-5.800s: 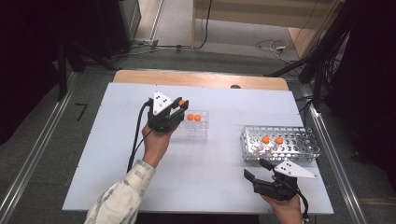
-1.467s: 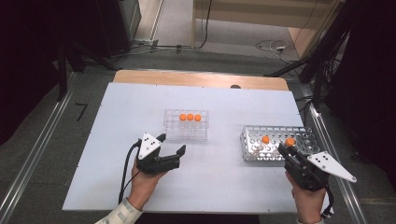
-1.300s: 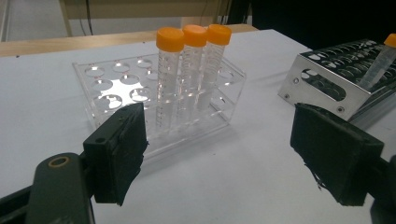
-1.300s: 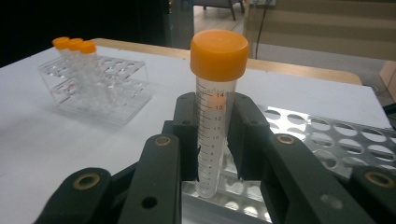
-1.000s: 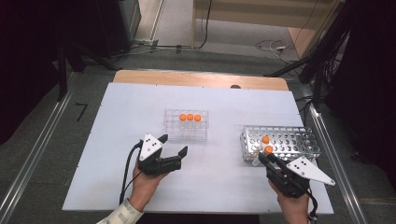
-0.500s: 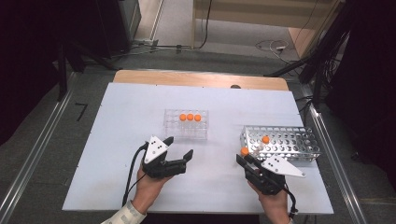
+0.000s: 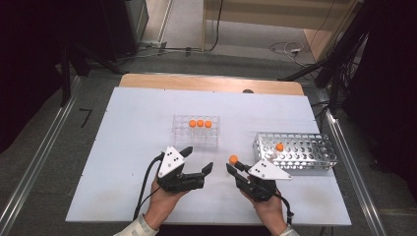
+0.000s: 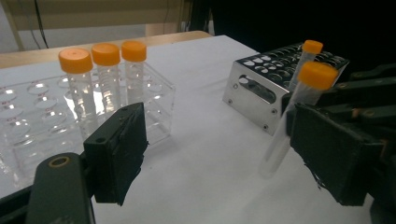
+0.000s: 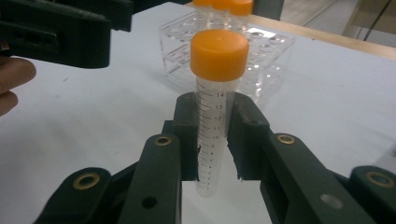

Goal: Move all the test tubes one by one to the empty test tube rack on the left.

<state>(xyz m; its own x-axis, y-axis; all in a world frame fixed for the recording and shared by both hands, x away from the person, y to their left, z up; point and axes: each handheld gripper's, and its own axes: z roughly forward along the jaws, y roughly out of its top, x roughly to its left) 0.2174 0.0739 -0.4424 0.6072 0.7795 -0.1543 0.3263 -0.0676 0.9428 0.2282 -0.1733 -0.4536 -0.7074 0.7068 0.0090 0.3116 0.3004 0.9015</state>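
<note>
At lower centre of the high view, our right hand-held gripper (image 7: 230, 167) clamps a clear orange-capped plastic tube (image 7: 233, 160); our left hand-held gripper (image 7: 197, 160) gapes wide, empty.

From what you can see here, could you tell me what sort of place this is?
Probably a lab-style recording bench. A white table carries a clear tube rack and a metal tube rack with orange-capped tubes. The right claw grips one orange-capped tube, and cables trail across the floor behind.

Tube (image 9: 215, 116) middle hidden between right claw (image 9: 215, 140) pads; lower tip blurred.
</note>
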